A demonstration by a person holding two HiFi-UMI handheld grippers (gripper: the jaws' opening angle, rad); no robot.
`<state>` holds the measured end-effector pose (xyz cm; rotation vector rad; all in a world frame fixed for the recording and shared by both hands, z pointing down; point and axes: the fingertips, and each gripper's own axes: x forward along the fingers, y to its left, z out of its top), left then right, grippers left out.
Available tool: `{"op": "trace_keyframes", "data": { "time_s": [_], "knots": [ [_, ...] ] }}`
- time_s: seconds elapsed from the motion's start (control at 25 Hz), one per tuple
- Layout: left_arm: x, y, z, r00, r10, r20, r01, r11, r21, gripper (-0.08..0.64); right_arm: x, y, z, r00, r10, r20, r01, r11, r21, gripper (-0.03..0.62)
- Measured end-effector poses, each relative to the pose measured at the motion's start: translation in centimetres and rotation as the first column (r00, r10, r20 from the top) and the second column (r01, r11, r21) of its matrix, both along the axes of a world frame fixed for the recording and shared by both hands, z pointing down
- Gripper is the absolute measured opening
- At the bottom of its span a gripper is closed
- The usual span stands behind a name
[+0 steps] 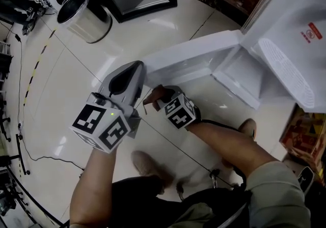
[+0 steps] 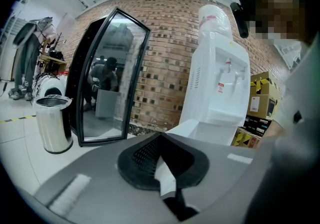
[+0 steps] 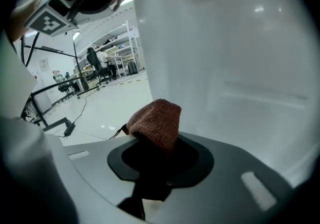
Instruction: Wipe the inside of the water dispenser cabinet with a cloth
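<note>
My right gripper (image 1: 153, 101), fingers clamped on the cloth (image 3: 157, 120), sits lower left of the cabinet (image 1: 239, 77) opening, probably nearer than the left gripper (image 1: 133, 77), fingers together.

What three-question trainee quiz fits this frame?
1. True or false: the right gripper is shut on a brown cloth.
2. The cabinet door of the water dispenser is: A shut, B open, C missing.
3. In the left gripper view, what stands on the floor left of the black-framed mirror?
Key: 1 true; 2 B; 3 a steel bin.
</note>
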<state>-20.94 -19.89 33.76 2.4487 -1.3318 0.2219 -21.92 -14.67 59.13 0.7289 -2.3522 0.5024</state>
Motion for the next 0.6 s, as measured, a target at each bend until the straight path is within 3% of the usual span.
{"op": "trace_keyframes", "data": {
  "time_s": [0.4, 0.6],
  "knots": [
    [-0.4, -0.4, -0.1, 1.000, -0.024, 0.001, 0.024, 1.000, -0.003, 0.012, 4.0, -4.8, 0.4, 0.987, 0.159, -0.027, -0.158, 0.987, 0.013, 0.109],
    [-0.2, -0.3, 0.0, 1.000, -0.023, 0.004, 0.023, 1.000, -0.002, 0.012, 5.6, -6.2, 0.6, 0.966, 0.258, -0.018, -0.258, 0.966, -0.015, 0.107]
  ]
}}
